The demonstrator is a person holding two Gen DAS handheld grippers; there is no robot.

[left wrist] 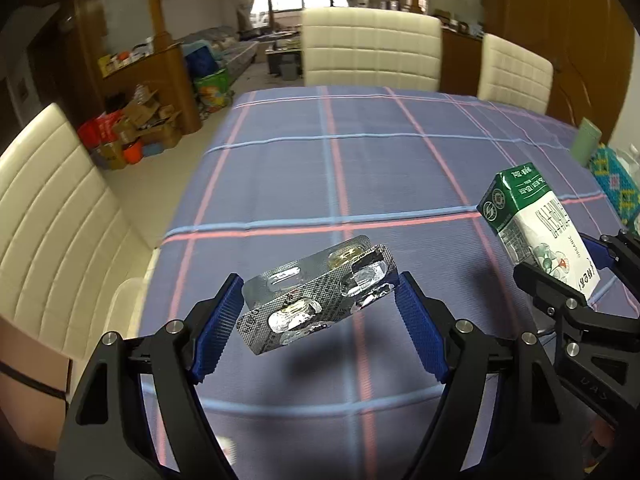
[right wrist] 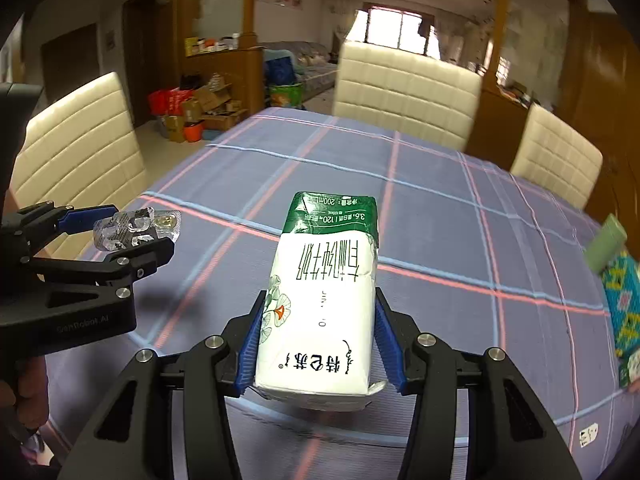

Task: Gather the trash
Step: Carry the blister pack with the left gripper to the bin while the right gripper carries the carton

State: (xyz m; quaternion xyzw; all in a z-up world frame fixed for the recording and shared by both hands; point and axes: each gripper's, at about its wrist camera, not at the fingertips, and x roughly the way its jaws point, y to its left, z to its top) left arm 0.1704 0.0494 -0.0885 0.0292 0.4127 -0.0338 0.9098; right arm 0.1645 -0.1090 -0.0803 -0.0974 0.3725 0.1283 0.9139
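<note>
My left gripper (left wrist: 320, 292) is shut on silver pill blister packs (left wrist: 316, 298) and holds them above the plaid tablecloth (left wrist: 340, 168). It also shows at the left of the right wrist view (right wrist: 132, 232) with the blister packs (right wrist: 134, 228) between its blue pads. My right gripper (right wrist: 320, 320) is shut on a white and green milk carton (right wrist: 324, 304), held off the table, green end pointing away. The carton (left wrist: 538, 228) and right gripper (left wrist: 568, 260) show at the right of the left wrist view.
Cream padded chairs (left wrist: 372, 48) stand around the table, one at the left (left wrist: 52, 208). A pale green object (right wrist: 604, 248) and a colourful patterned box (right wrist: 624, 308) lie at the table's right edge. Cardboard boxes (left wrist: 136, 128) clutter the floor beyond.
</note>
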